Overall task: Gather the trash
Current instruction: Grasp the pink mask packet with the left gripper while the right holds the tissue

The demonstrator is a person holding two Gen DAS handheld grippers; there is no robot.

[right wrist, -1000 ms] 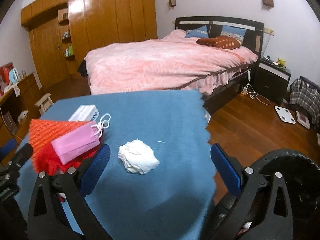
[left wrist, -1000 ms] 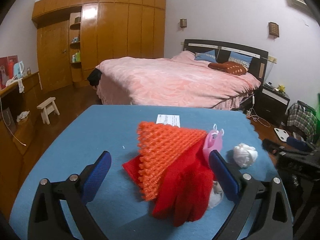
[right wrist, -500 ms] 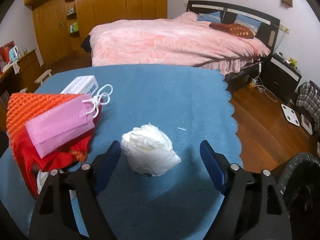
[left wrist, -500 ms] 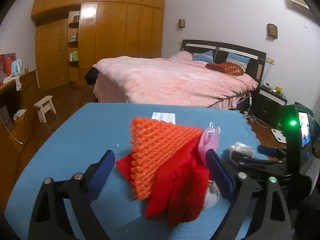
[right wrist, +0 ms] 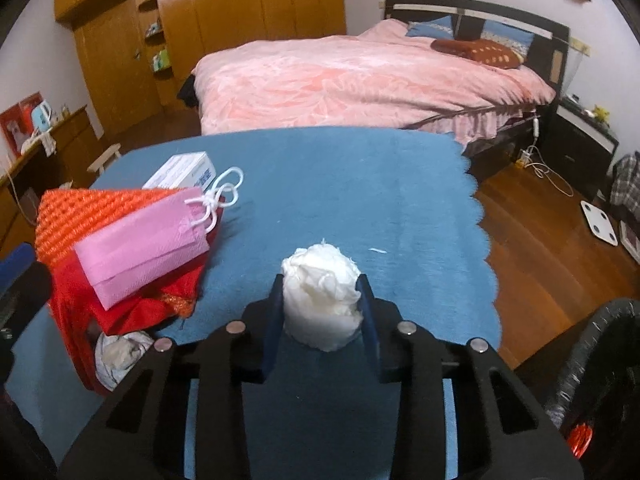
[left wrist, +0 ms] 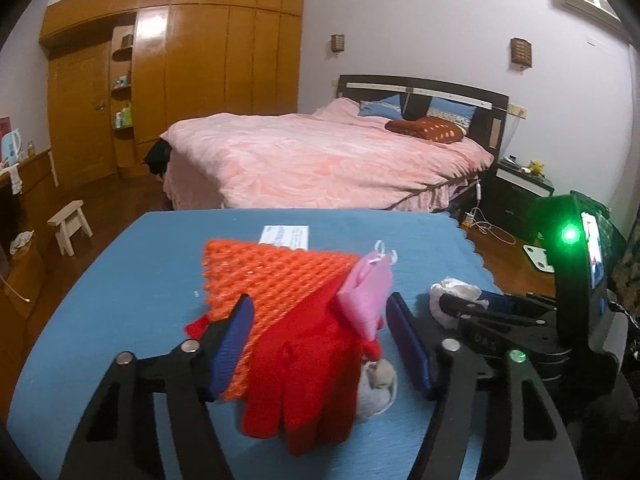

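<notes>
Our right gripper [right wrist: 320, 300] has just closed its jaws on the crumpled white tissue ball [right wrist: 320, 296], low at the blue-covered desk's [right wrist: 340, 184] near right. Left gripper [left wrist: 320, 344], jaws narrowing but apart, straddles the red glove pile [left wrist: 304, 360]; nothing looks binned yet.

Your left wrist camera is looking forward and slightly down along its hand-held gripper [left wrist: 320, 340], sitting close over the blue bench [left wrist: 132, 292], facing the bed [left wrist: 320, 160] at upper centre. Your right wrist camera is tilting down more steeply over the same bench [right wrist: 340, 184], very near. Both views are sharing the orange-and-pink pile [left wrist: 296, 280] [right wrist: 132, 240], the bed [right wrist: 360, 76] and the wardrobe [left wrist: 200, 76] [right wrist: 240, 12].
</notes>
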